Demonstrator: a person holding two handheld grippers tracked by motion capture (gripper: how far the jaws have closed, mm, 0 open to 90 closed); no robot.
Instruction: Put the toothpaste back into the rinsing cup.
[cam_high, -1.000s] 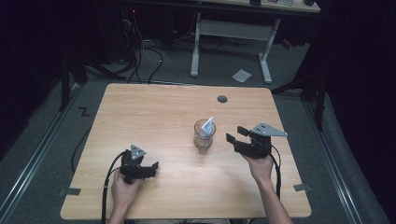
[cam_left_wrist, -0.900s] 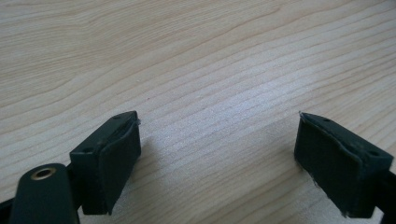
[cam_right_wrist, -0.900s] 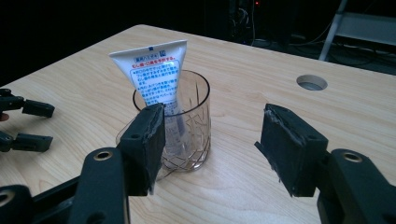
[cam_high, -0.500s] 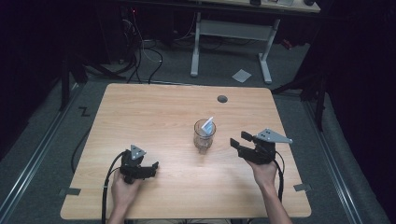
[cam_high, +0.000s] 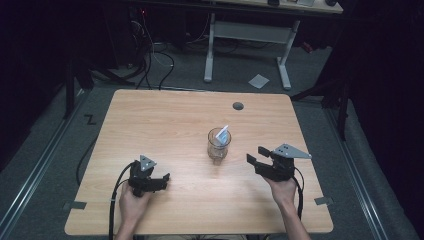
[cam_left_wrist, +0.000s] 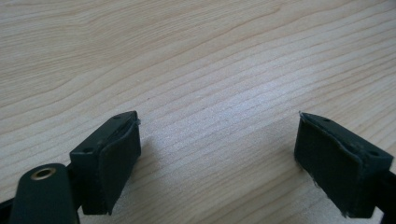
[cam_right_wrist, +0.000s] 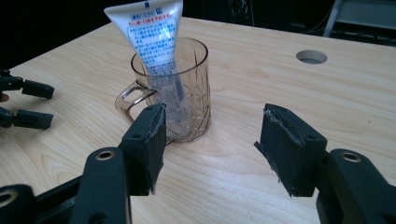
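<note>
While a white printed tube (cam_right_wrist: 156, 44) leans upright in the clear cut-glass mug (cam_high: 218, 145) at table centre, both spread, empty grippers, left (cam_high: 159, 181) at seven o'clock, right (cam_high: 254, 161) at four (aimed toward it), probably wait.

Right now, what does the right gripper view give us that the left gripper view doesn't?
Right gripper view: a glass mug with a handle, a white tube standing in it, the table's round hole, and the left gripper farther off. Left gripper view: bare wood grain between its own jaws. Both: the wooden table and a pair of black jaws standing apart, nothing between them.
</note>
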